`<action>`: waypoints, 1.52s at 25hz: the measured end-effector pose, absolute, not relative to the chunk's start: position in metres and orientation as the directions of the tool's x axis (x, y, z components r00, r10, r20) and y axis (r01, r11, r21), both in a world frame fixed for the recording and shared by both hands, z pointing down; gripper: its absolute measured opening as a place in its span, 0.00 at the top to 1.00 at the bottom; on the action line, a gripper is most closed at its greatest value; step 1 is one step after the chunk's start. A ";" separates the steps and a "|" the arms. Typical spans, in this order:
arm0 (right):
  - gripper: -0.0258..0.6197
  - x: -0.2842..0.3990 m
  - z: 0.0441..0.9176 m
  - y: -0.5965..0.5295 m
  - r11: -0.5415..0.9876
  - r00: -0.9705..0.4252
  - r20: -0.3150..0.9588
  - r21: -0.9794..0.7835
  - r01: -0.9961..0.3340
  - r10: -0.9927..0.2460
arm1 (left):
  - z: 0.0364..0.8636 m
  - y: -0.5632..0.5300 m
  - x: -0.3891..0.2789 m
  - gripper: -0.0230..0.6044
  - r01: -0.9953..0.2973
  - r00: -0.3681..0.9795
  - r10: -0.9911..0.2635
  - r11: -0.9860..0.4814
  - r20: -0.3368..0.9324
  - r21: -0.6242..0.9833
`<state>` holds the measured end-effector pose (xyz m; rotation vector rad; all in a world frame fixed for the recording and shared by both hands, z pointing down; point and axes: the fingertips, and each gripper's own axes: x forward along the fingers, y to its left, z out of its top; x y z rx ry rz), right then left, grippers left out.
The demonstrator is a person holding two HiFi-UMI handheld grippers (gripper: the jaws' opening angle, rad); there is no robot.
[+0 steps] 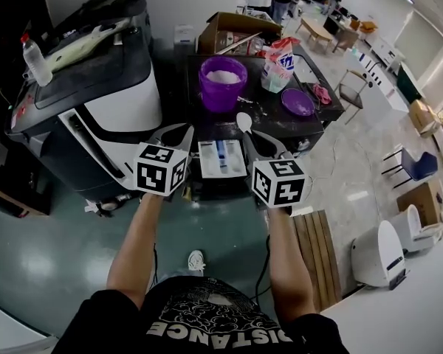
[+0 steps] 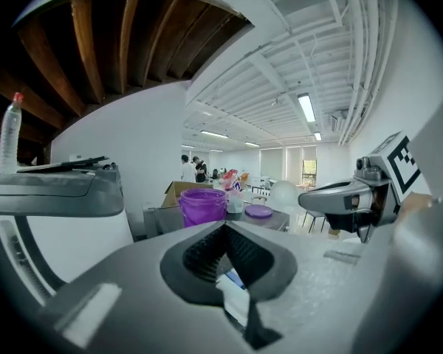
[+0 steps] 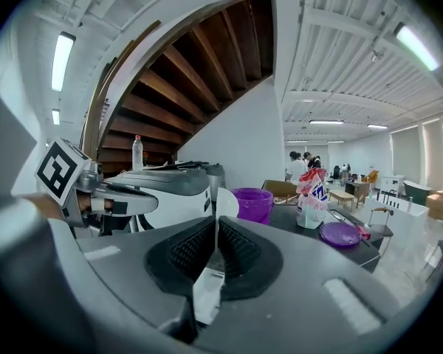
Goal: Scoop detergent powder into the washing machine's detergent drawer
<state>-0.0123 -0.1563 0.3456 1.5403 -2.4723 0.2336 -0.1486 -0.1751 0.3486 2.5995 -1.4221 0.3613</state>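
Nearest, the left gripper (image 2: 223,233) has its jaws together on nothing. The right gripper (image 3: 215,231) beside it is clamped on the handle of a white spoon (image 1: 244,122). Just below both, the open drawer (image 1: 221,158) juts from the front edge of the washing machine (image 1: 280,124).

The spoon's long axis runs along the jaws and away from the person, bowl foremost, aimed at the purple tub (image 1: 221,98) of powder at the back of the machine top. Whether the bowl is loaded I cannot tell.

To scoop cleanly, dip the bowl shallow, lift level and tip over the drawer. Farther right stand a detergent bag (image 1: 279,63) and a purple lid (image 1: 297,102).
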 end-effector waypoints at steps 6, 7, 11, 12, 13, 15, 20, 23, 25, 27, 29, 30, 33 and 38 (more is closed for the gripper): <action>0.90 -0.021 0.348 -0.191 0.432 -0.418 0.278 -0.013 -0.902 -0.865 | 0.353 -0.212 -0.159 0.96 -0.840 0.527 -0.800 -0.541 0.287 0.037; 0.90 -0.021 0.348 -0.196 0.429 -0.415 0.279 -0.012 -0.903 -0.866 | 0.354 -0.217 -0.160 0.96 -0.839 0.530 -0.798 -0.543 0.288 0.039; 0.90 -0.022 0.349 -0.214 0.418 -0.402 0.282 -0.005 -0.909 -0.871 | 0.358 -0.236 -0.163 0.96 -0.832 0.541 -0.789 -0.552 0.290 0.049; 0.90 -0.022 0.349 -0.217 0.416 -0.399 0.284 -0.001 -0.909 -0.872 | 0.358 -0.241 -0.164 0.96 -0.830 0.544 -0.787 -0.555 0.290 0.050; 0.90 -0.022 0.349 -0.221 0.415 -0.397 0.286 0.004 -0.910 -0.872 | 0.359 -0.245 -0.164 0.96 -0.828 0.547 -0.785 -0.558 0.290 0.050; 0.90 -0.021 0.349 -0.228 0.418 -0.396 0.290 0.015 -0.908 -0.871 | 0.360 -0.252 -0.163 0.96 -0.824 0.553 -0.781 -0.565 0.290 0.051; 0.90 -0.021 0.345 -0.245 0.438 -0.406 0.302 0.043 -0.898 -0.863 | 0.363 -0.267 -0.159 0.96 -0.816 0.563 -0.772 -0.575 0.296 0.054; 0.90 -0.021 0.341 -0.259 0.460 -0.419 0.307 0.072 -0.885 -0.855 | 0.363 -0.275 -0.156 0.96 -0.816 0.563 -0.772 -0.577 0.294 0.048; 0.90 -0.021 0.341 -0.270 0.476 -0.428 0.316 0.091 -0.875 -0.847 | 0.365 -0.282 -0.155 0.96 -0.818 0.560 -0.774 -0.574 0.296 0.045; 0.90 -0.019 0.341 -0.282 0.493 -0.439 0.327 0.104 -0.864 -0.837 | 0.366 -0.289 -0.154 0.96 -0.821 0.554 -0.777 -0.569 0.299 0.043; 0.90 -0.016 0.341 -0.295 0.510 -0.450 0.337 0.115 -0.852 -0.827 | 0.367 -0.296 -0.153 0.96 -0.825 0.547 -0.781 -0.563 0.302 0.037; 0.90 -0.015 0.340 -0.302 0.520 -0.456 0.341 0.122 -0.845 -0.822 | 0.367 -0.300 -0.151 0.96 -0.828 0.542 -0.784 -0.560 0.303 0.033; 0.90 -0.012 0.341 -0.323 0.561 -0.481 0.366 0.153 -0.814 -0.797 | 0.368 -0.313 -0.147 0.96 -0.840 0.522 -0.796 -0.541 0.306 0.024; 0.90 -0.011 0.347 -0.357 0.646 -0.532 0.423 0.194 -0.738 -0.734 | 0.368 -0.337 -0.138 0.96 -0.864 0.480 -0.819 -0.503 0.314 0.013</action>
